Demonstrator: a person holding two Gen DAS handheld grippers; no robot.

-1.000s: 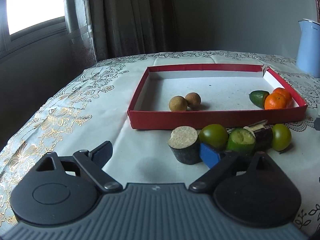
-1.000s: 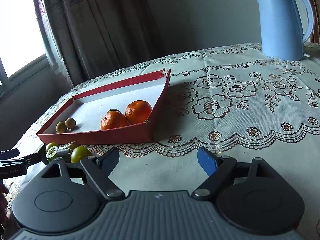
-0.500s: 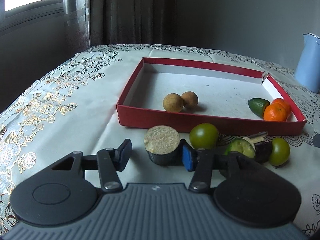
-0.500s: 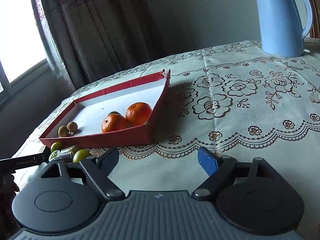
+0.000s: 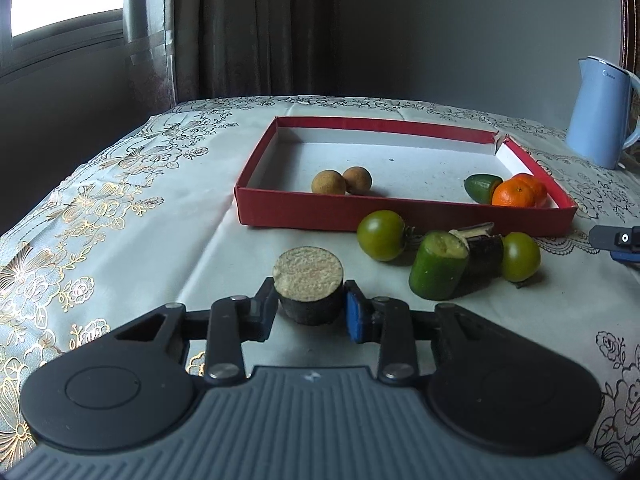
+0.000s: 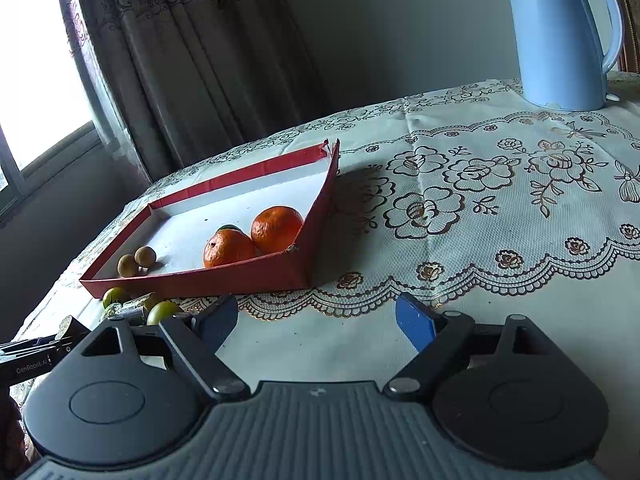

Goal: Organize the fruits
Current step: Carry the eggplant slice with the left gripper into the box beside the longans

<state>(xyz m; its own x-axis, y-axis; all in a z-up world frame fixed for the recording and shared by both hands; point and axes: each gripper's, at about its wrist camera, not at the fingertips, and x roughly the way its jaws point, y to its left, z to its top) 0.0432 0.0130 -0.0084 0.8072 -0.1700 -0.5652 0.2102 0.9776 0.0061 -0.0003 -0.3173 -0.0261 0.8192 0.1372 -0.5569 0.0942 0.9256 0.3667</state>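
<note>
Left tongs (image 5: 310,304) have just been closing and now clench the stub (image 5: 309,285) (dark-skinned); right tongs (image 6: 316,320) gape, holding nothing, over the desk (image 6: 460,264).

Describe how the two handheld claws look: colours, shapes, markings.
Both match. The left claw and right claw each have black linkage arms with silver pivot pins, two round black housings and a ribbed grey body. Each carries one bright blue pad and one darker one.

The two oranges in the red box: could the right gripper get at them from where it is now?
Probably yes. The right gripper is open and empty, and only the low wall of the red box stands between it and the oranges.
</note>
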